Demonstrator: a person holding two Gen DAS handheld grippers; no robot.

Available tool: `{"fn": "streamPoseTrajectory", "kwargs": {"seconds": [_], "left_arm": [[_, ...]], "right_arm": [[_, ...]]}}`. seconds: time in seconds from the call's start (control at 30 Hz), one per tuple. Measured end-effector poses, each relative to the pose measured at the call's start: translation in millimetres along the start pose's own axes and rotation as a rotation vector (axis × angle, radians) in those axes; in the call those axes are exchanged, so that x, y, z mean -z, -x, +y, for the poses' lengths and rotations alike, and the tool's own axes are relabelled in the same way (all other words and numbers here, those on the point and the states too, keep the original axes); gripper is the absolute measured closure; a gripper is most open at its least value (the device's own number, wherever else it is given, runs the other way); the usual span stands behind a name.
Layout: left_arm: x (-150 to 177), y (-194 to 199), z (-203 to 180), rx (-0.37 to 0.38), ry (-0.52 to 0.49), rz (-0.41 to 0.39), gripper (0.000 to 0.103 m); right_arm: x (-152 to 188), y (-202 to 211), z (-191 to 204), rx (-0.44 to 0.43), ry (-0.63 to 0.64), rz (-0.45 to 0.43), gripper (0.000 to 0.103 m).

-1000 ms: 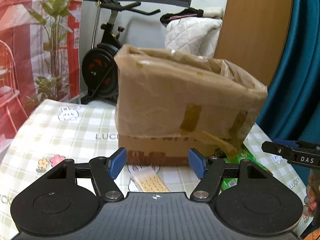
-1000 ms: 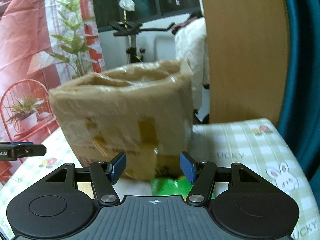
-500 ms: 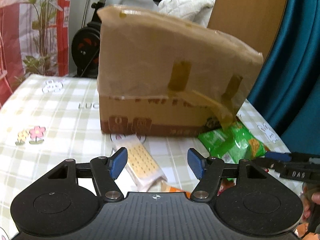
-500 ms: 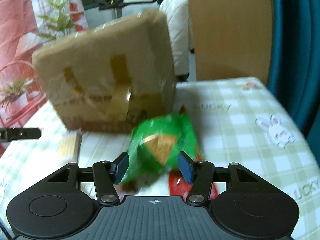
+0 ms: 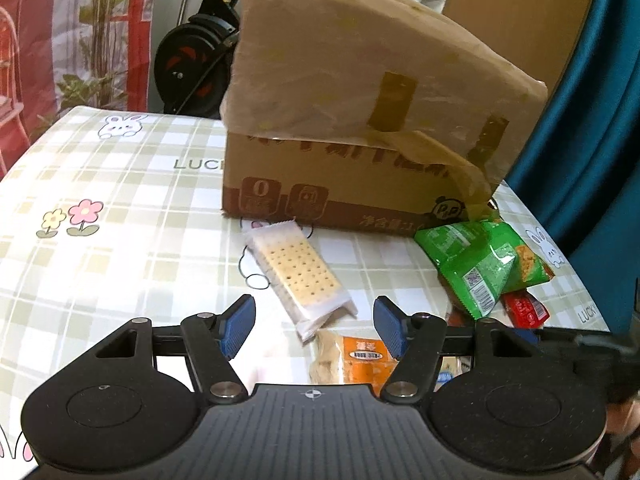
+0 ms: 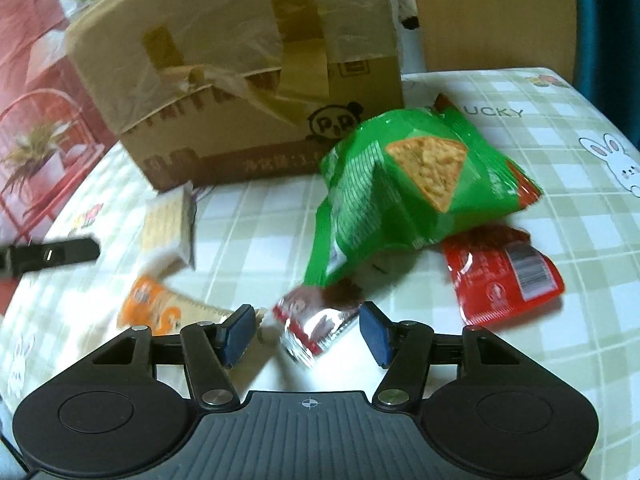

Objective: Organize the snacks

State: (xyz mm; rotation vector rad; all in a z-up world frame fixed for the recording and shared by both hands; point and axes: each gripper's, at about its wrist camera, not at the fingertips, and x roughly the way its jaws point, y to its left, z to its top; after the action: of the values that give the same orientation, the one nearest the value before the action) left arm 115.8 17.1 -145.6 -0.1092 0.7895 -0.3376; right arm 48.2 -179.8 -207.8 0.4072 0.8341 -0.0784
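In the left wrist view, the left gripper (image 5: 314, 326) had come down toward the worktop (image 5: 120, 200): a second earlier the cardboard box (image 5: 360, 120) filled the frame, and now the snacks in front of it lay in plain sight. Its fingers (image 5: 238, 326) stood spread with nothing between them. The cracker packet (image 5: 298, 272) lay just in front of the box, ahead of the spread fingers. The orange packet (image 5: 360, 356) lay nearer than the crackers, partly hidden behind the right finger. The green chip bag (image 5: 480, 264) sat by the box's right corner, over a red packet (image 5: 524, 308). This looked like an approach to the crackers, with no snack boxed yet as far as the view showed.

In the right wrist view, blurred by motion, the right gripper (image 6: 306, 334) had likewise dropped lower than a second before. Its fingers (image 6: 374, 334) were parting, and a small silver-and-red packet (image 6: 316, 324) lay between them, not visibly pinched. The green chip bag (image 6: 408, 192) rested in front of the box (image 6: 240, 80), covering part of a red packet (image 6: 508, 280).

Only this view showed the silver-and-red packet; the left view hid it. Only the left view showed the cracker packet whole and sharp. Neither view looked into the box.
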Motion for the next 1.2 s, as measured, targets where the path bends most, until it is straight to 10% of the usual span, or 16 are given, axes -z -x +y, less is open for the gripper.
{"fn": "streamPoseTrajectory", "kwargs": {"seconds": [0.6,1.2], "left_arm": [[6,-4,16,-0.008,0.046,0.013,0.036],[7,-21,19,-0.004,0.055,0.038,0.038]], "right_arm": [[-22,-22,-1,0.041,-0.042,-0.079,0.056],[-4,-30,40,0.168,0.267,-0.085,0.051]]}}
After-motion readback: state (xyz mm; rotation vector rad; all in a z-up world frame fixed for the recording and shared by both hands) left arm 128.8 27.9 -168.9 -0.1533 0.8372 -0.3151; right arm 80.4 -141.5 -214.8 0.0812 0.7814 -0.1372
